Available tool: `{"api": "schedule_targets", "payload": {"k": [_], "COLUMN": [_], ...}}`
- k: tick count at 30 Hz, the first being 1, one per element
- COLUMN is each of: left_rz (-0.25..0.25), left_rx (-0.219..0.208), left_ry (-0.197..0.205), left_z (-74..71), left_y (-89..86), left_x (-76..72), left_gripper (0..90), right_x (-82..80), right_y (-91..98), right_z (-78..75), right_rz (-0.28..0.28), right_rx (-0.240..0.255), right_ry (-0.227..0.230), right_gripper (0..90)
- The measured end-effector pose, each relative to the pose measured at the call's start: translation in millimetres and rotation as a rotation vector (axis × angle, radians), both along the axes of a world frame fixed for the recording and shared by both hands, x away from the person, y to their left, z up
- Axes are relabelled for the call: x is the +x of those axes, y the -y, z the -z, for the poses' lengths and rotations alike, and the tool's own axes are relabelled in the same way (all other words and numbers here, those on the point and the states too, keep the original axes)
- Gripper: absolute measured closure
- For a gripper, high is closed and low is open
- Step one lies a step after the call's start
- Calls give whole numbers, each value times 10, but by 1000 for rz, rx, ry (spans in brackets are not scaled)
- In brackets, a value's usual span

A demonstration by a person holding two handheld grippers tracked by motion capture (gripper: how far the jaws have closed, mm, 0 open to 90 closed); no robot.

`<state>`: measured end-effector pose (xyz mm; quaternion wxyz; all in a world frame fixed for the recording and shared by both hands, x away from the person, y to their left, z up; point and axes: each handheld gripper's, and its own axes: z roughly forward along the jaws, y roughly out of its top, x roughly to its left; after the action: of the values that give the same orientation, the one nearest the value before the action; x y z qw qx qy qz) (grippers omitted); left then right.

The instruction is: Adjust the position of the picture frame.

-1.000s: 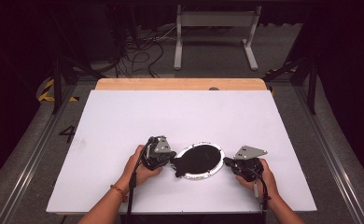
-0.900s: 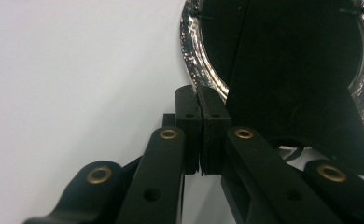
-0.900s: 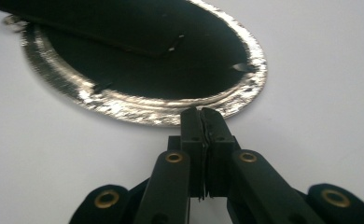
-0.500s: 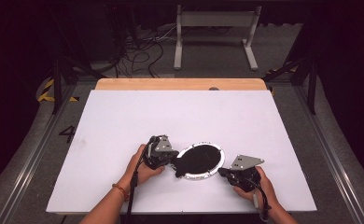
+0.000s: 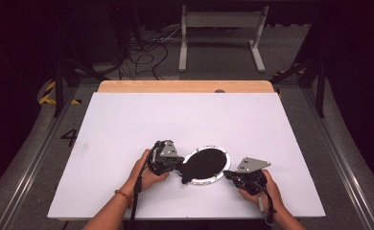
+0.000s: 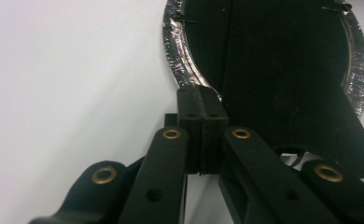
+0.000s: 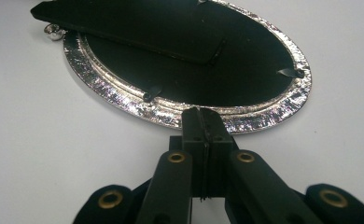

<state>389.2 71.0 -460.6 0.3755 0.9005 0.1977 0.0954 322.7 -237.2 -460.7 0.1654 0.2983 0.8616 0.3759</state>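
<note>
An oval picture frame (image 5: 205,165) lies face down on the white table (image 5: 185,120), its silver rim (image 7: 124,100) around a black backing (image 6: 273,51). A black fold-out stand (image 7: 138,28) lies across the backing and juts past the rim. My left gripper (image 5: 179,162) is shut, pads pressed together, with its tips (image 6: 202,93) at the frame's left rim and nothing between them. My right gripper (image 5: 227,174) is shut too, and its tips (image 7: 202,112) sit just short of the rim at the frame's near right side. A hand holds each gripper.
The table's wooden far edge (image 5: 185,86) borders a floor with tangled cables (image 5: 142,57) and a white metal stand (image 5: 218,33). Bare white surface lies left, right and beyond the frame.
My right gripper has shifted slightly left and nearer, closing in on the frame's near right rim. The left gripper and the frame have stayed put.
</note>
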Motion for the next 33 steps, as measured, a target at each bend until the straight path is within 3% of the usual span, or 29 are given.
{"api": "schedule_targets", "payload": {"k": [12,24,28,33], "left_rz": [18,21,26,22], "left_rx": [-3,-16,3,-16], "left_ry": [-13,-23,-21,-29], "left_z": [10,26,14,26], "left_y": [-105,-190,-211,-222], "left_x": [-69,-107,-120,-130], "left_gripper": [900,882,875,884], "right_x": [123,243,216,115], "right_y": [-68,-117,-102,-109], "right_z": [-6,-9,-11,-15], "right_rz": [23,32,22,-17], "right_rx": [-36,-42,-35,-26], "right_ry": [32,36,28,9], "right_gripper": [900,900,900,900]}}
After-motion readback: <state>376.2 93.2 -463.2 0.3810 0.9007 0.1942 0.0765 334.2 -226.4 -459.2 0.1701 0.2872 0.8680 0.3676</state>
